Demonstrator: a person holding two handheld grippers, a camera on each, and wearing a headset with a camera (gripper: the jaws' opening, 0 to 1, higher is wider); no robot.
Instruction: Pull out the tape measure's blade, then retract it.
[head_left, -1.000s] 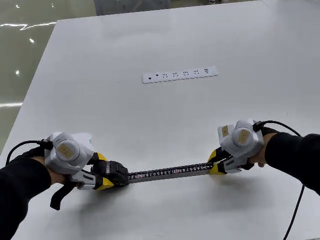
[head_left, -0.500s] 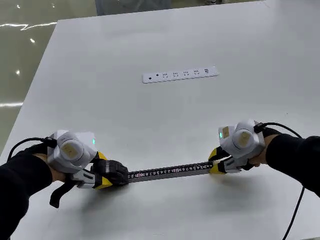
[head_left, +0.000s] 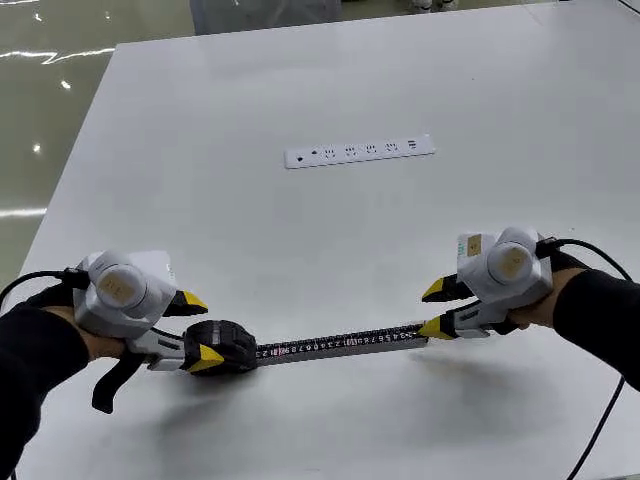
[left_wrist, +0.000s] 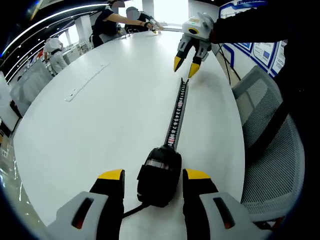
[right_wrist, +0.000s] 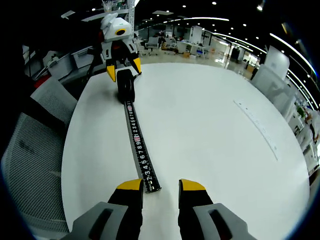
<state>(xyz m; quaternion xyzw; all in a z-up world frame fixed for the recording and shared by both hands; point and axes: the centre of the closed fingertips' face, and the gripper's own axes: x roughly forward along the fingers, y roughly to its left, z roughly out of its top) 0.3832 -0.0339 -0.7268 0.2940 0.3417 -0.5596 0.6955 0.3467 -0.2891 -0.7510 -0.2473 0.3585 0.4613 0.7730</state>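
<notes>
A black tape measure case (head_left: 225, 345) lies on the white table (head_left: 300, 230) near its front edge. Its blade (head_left: 340, 345) stretches right, flat on the table. My left gripper (head_left: 198, 328) is open, its yellow-tipped fingers straddling the case (left_wrist: 160, 172) with a gap on at least one side. My right gripper (head_left: 435, 309) is open at the blade's free end. In the right gripper view the blade tip (right_wrist: 152, 189) lies between the fingers of that gripper (right_wrist: 161, 186), close to the left one. The blade (left_wrist: 177, 110) runs straight toward the right gripper (left_wrist: 184, 67).
A white power strip (head_left: 360, 150) lies flat in the middle of the table, well beyond the tape. A grey mesh chair (left_wrist: 265, 125) stands at the table's near edge. People sit at the far end of the table (left_wrist: 125, 15).
Both grippers have opened: the left let go of the case, the right let go of the blade tip. Both drew back slightly. The blade stays pulled out.
</notes>
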